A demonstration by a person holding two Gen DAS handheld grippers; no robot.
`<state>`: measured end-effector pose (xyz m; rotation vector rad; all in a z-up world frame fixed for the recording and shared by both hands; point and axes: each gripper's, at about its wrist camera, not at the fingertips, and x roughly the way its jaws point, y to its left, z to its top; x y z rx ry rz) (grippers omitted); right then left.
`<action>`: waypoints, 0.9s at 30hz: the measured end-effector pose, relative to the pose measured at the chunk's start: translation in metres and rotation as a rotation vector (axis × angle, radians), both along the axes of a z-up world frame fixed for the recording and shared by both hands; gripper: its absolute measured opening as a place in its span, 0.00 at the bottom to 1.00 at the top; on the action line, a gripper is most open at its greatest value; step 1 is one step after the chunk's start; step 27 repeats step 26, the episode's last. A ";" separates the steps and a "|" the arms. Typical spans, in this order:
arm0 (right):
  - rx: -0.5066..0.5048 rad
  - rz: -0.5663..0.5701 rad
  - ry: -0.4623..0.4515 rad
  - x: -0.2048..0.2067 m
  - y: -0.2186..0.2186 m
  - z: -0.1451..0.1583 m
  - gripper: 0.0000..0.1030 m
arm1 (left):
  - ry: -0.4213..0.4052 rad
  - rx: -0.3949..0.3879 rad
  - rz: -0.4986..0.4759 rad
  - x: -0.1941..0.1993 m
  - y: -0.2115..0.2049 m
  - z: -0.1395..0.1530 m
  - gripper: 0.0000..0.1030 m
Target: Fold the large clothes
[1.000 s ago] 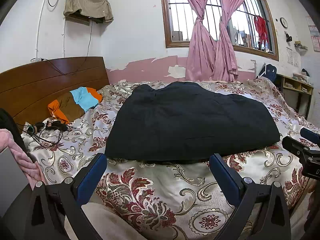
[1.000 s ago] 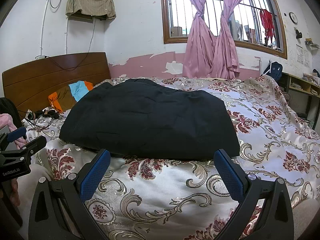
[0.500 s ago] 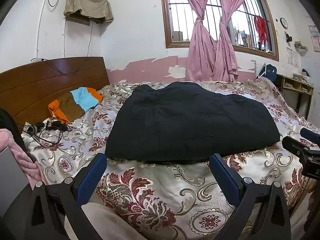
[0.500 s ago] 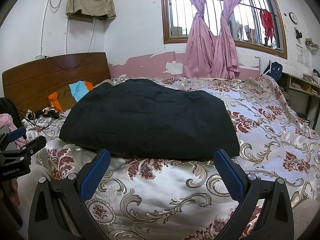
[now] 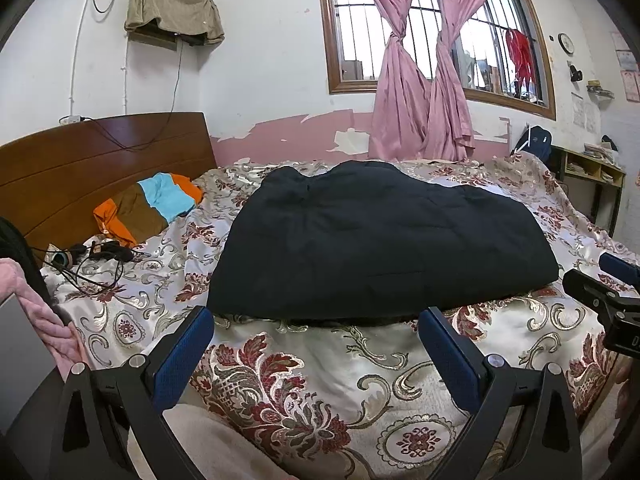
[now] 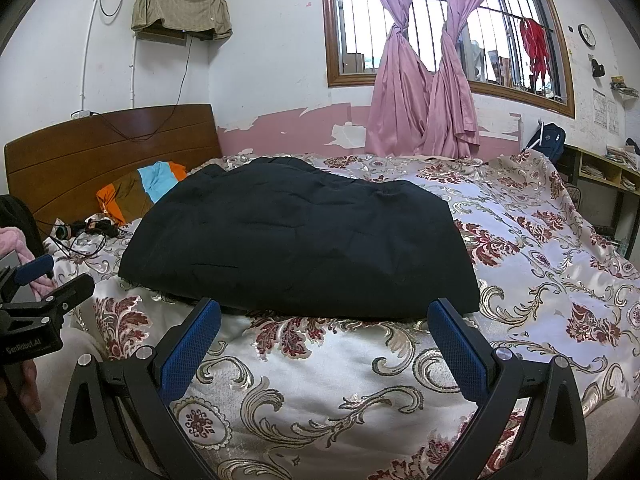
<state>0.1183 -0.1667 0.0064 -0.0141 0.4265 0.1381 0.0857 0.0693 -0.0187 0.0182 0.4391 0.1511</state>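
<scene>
A large black garment (image 5: 380,240) (image 6: 304,244) lies folded into a flat block on the floral bedspread (image 5: 312,380) (image 6: 320,376), its near edge toward me. My left gripper (image 5: 316,322) hangs open just short of that edge, nothing between its blue pads. My right gripper (image 6: 326,316) is open too, level with the garment's near edge and holding nothing. Each gripper also shows at the side of the other's view: the right gripper (image 5: 600,292) at the right margin, the left gripper (image 6: 36,280) at the left margin.
An orange, brown and blue pillow (image 5: 148,208) leans by the wooden headboard (image 5: 80,168), with headphones and cables (image 5: 92,256) beside it. Pink fabric (image 5: 44,312) sits at the near left. Pink curtains (image 5: 420,92) hang at the far window, and a shelf (image 5: 588,176) stands at the right.
</scene>
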 end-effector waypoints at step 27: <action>0.011 0.007 0.022 0.004 -0.007 -0.010 0.99 | 0.052 -0.013 0.014 0.011 0.007 -0.014 1.00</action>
